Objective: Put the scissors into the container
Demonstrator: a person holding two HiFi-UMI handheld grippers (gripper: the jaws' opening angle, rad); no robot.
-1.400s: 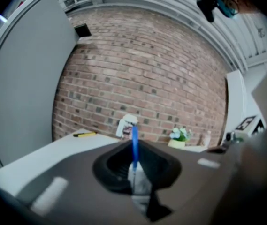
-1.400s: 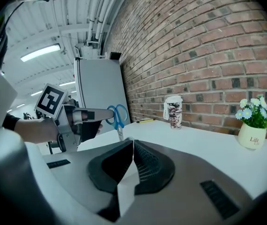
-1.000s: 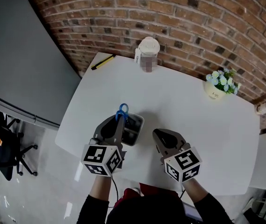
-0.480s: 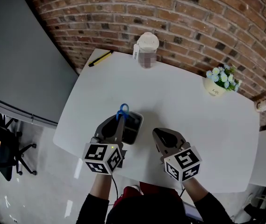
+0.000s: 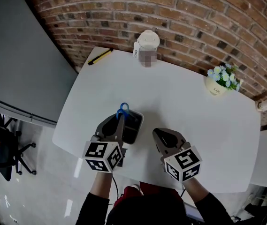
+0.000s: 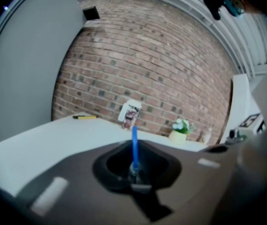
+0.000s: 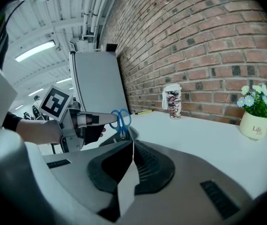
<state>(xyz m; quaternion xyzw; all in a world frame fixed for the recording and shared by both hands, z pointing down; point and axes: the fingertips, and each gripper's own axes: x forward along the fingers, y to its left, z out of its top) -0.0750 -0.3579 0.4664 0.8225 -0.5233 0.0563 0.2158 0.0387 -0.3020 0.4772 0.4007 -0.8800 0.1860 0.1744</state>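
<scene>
Blue-handled scissors [image 5: 123, 110] stand upright, handle loops uppermost, pinched between the closed jaws of the left gripper [image 5: 120, 122] directly over the dark container [image 5: 140, 125] on the white table [image 5: 185, 102]; their blades are hidden. Right gripper [image 5: 158, 133], just right of the container, has its jaws pressed together on nothing.

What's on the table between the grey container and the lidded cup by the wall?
Nothing. In the head view, the white table between the container and the cup is bare.
</scene>
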